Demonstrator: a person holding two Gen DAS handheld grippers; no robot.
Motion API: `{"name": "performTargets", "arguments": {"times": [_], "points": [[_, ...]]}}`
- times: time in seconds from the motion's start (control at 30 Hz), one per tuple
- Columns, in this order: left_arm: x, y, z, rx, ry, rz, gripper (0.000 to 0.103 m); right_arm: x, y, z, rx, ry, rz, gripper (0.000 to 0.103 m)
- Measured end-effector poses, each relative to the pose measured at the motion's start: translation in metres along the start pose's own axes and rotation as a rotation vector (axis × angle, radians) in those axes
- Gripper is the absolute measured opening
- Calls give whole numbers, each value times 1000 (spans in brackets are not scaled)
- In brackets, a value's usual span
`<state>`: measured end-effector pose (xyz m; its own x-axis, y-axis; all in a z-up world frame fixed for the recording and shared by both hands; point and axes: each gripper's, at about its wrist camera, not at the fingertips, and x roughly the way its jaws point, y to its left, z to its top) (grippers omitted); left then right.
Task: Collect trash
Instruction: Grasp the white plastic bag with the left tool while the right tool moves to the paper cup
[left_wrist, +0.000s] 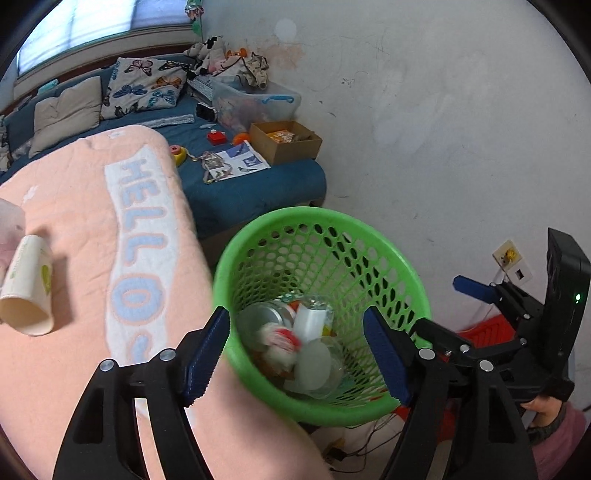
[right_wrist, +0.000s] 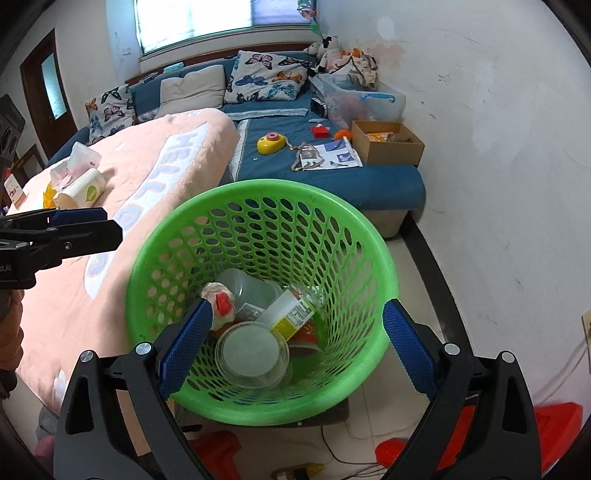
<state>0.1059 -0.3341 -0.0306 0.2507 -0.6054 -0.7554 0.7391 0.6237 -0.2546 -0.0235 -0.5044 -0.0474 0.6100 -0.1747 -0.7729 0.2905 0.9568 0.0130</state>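
A green mesh waste basket (left_wrist: 402, 266) (right_wrist: 258, 192) stands beside the bed and holds several pieces of trash: a clear plastic lid (right_wrist: 253, 349), a white carton (right_wrist: 290, 314), a crumpled red-and-white wrapper (right_wrist: 219, 297). My left gripper (left_wrist: 297, 352) is open and empty above the basket's near rim. My right gripper (right_wrist: 297, 343) is open and empty over the basket; it also shows in the left wrist view (left_wrist: 476, 288). A paper cup (left_wrist: 27, 286) (right_wrist: 83, 188) lies on its side on the pink blanket (left_wrist: 85, 229), next to a tissue pack (right_wrist: 79, 160).
The blue bed (right_wrist: 332, 177) behind carries a yellow toy (right_wrist: 271, 144), papers (right_wrist: 328, 155), a cardboard box (right_wrist: 386, 142) and a clear storage bin (right_wrist: 362, 98). A white wall stands at the right. Red plastic items (right_wrist: 554, 424) and cables lie on the floor.
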Motion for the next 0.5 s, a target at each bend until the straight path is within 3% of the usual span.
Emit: {"name": "performTargets", "arguments": {"times": [0.23, 0.5], "points": [[-32, 33, -4, -23, -44, 82, 72, 0, 19, 13, -28, -12, 35, 93], [-76, 98, 1, -87, -99, 223, 67, 10, 64, 35, -96, -13, 90, 93]]}}
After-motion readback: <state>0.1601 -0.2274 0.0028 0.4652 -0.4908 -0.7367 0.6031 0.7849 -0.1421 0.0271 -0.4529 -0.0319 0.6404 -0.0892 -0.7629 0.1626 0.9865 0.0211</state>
